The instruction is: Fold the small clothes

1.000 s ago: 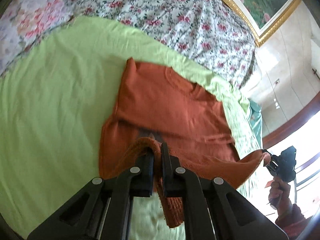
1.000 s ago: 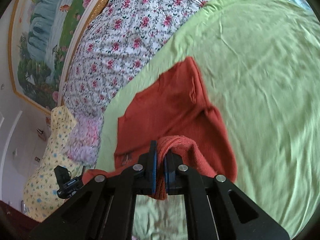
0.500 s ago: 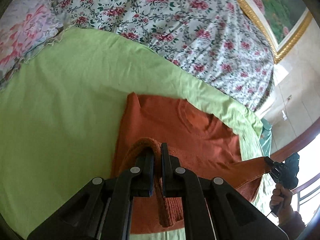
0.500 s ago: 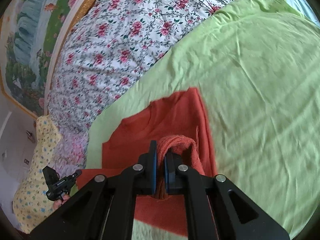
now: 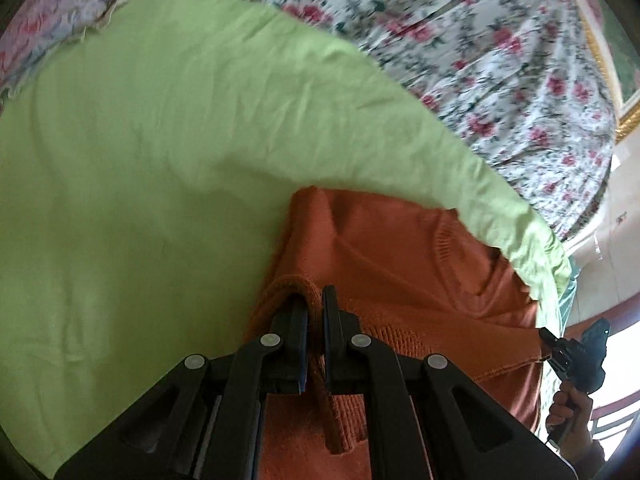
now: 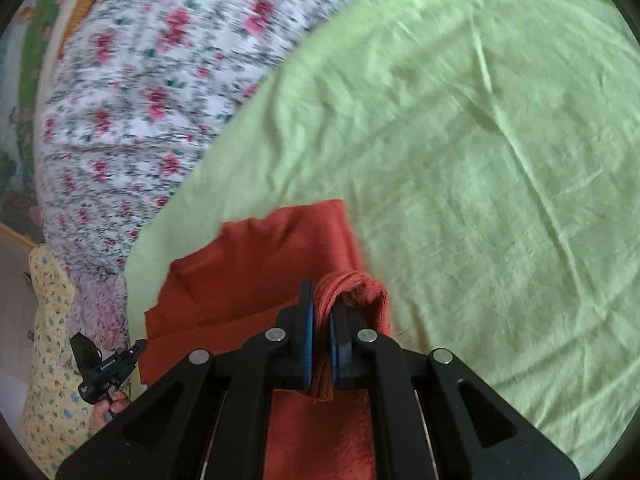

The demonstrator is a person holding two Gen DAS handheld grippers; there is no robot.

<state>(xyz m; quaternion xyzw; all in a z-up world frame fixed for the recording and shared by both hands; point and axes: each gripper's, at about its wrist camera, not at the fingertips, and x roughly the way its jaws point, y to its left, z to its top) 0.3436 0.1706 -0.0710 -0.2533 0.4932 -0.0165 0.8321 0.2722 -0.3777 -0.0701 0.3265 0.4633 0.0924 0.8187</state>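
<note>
Orange sweater [image 5: 400,264] hem hides tips of both clamped jaws

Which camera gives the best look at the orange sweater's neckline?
The left wrist view: the orange sweater shows its ribbed round neckline clearly there. The right wrist view shows only blurred red-orange fabric, with no neckline recognisable.

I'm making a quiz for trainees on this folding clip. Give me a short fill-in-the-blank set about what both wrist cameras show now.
1. Both grippers are shut on the hem of an ____-coloured sweater.
2. The sweater lies on a light ____ sheet.
3. Beyond the sheet lies a quilt printed with ____.
4. In the left wrist view, the right gripper appears at the ____ edge of the picture.

Missing words: orange; green; flowers; right
</note>
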